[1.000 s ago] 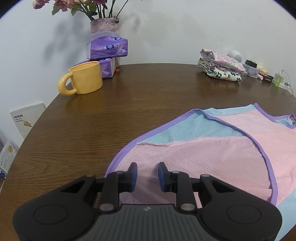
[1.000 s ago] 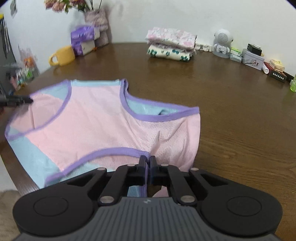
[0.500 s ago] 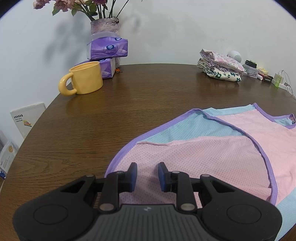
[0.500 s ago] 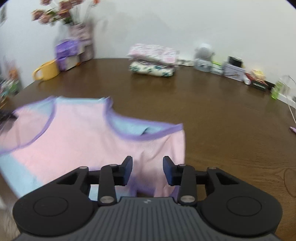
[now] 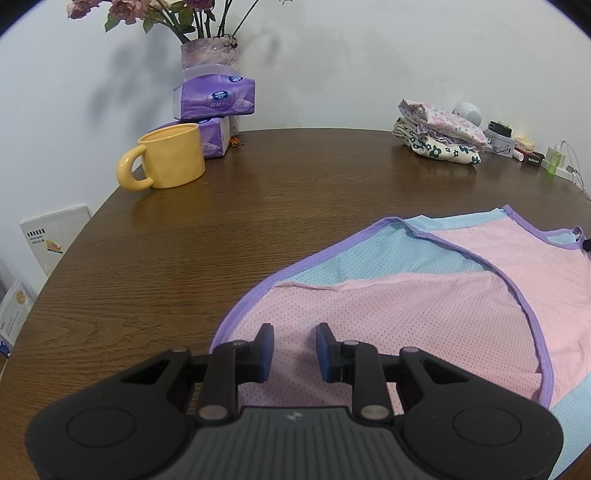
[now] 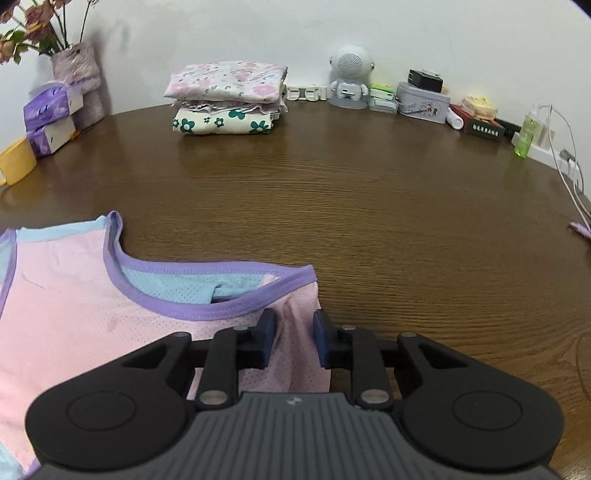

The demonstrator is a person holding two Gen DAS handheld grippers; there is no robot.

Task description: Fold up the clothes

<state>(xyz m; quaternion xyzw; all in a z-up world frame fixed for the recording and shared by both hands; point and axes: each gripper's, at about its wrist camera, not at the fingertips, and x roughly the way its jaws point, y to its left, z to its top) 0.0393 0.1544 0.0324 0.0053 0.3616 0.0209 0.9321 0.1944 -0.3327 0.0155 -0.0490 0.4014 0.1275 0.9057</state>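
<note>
Having let go of the vest's (image 6: 92,317) strap, the right gripper (image 6: 291,338) fingers re-close, narrow and empty; left gripper (image 5: 293,350) hovers, fingers narrowly apart.

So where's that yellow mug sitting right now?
The yellow mug stands at the table's far left edge in the left wrist view, just in front of the stacked purple tissue packs and flower vase.

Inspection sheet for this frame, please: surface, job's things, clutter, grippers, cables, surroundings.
Surface: brown wooden table.
Job's things: pink and blue vest lying flat; folded clothes stack at the back.
Clutter: yellow mug, tissue packs, flower vase, robot-shaped speaker, tin box, green bottle.
Grippers: left gripper open over the vest; right gripper open, just been closing, vest corner between the fingers.
Cables: white cable at right edge.
Surroundings: white wall.
</note>
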